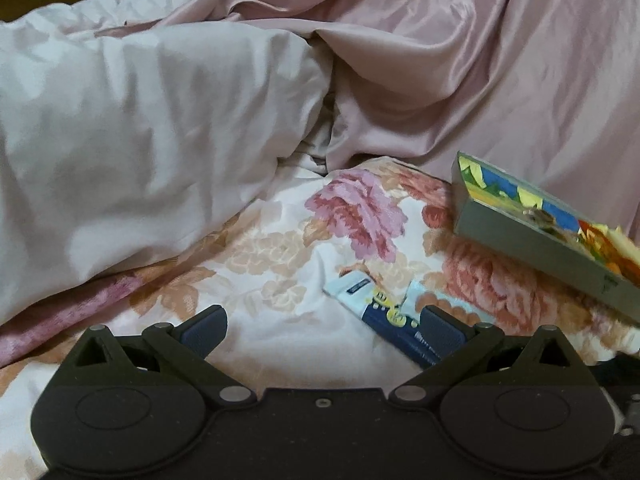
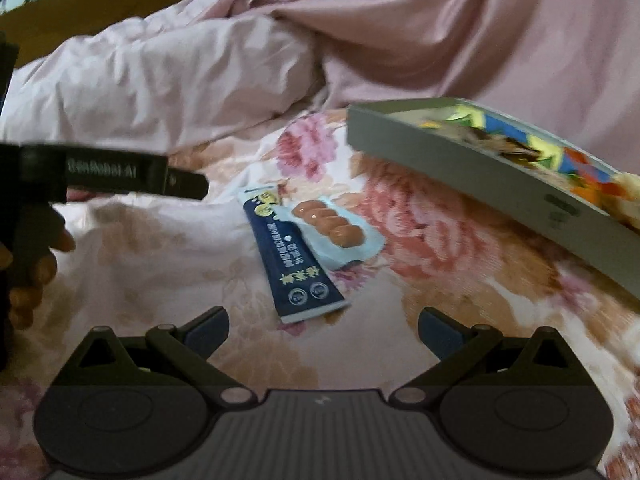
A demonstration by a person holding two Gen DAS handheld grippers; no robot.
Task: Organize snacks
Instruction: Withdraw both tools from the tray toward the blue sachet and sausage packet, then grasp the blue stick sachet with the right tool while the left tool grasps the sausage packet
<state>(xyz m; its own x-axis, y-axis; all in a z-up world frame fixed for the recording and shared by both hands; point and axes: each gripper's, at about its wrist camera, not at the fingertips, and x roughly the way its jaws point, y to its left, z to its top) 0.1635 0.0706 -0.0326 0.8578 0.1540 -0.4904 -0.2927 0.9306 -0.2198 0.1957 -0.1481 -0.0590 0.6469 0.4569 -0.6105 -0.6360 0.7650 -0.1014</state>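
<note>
Both claws were wide open here, nothing held in either. The left claw [image 1: 322, 330] hung low over the bed [image 1: 280, 332], and the snack packet [image 1: 384, 312] lay flat on the flowery sheet just ahead of its right finger [image 1: 442, 330], which covered the packet's near end. Further right of that claw sat the box [image 1: 536, 228], grey-sided with a colourful picture inside, tipped up at an angle. I couldn't tell from this view whether it was resting on the sheet or propped on something.

From the right claw [image 2: 323, 330] the packet [image 2: 304, 252] was straight ahead and a bit left of centre, dark blue strip with a pale blue part showing a row of little sausages. It wasn't touching either finger. The box [image 2: 472, 172] ran off to the right and ahead, its near corner close to the packet but apart from it. The left claw [image 2: 188, 184] poked in from the left side, level with the packet's far end, with a hand [image 2: 32, 272] gripping its handle. A pink duvet [image 2: 200, 76] was bunched up beyond everything.
</note>
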